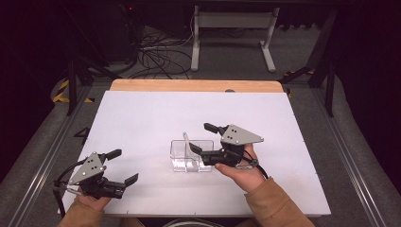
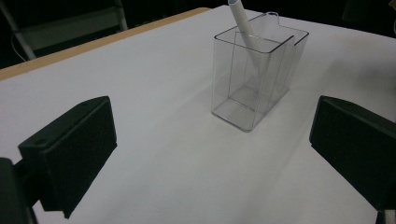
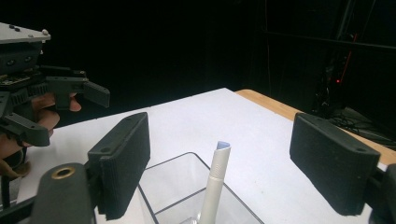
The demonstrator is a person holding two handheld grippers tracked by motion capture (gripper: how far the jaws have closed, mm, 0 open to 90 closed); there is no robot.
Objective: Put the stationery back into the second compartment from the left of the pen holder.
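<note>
Left gripper (image 1: 126, 166): near front-left corner, jaws wide, empty | Right gripper (image 1: 202, 138): jaws apart above white pen (image 3: 214, 184), not gripping | Pen: leaning in clear holder (image 2: 256, 79), mid-table (image 1: 142, 118).

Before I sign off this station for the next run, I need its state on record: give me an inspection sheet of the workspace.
Surface: white board on a wooden table, bare apart from the job's things.
Job's things: clear box upright mid-board; white pen leaning inside it, top above the rim.
Clutter: nothing seen.
Grippers: right gripper open, jaws either side of the pen's top, not touching it; left gripper open, nothing between its jaws, apart from the box.
Cables: one trails from each gripper; a loose tangle on the floor beyond the table.
Surroundings: dark room, white frame behind.
</note>
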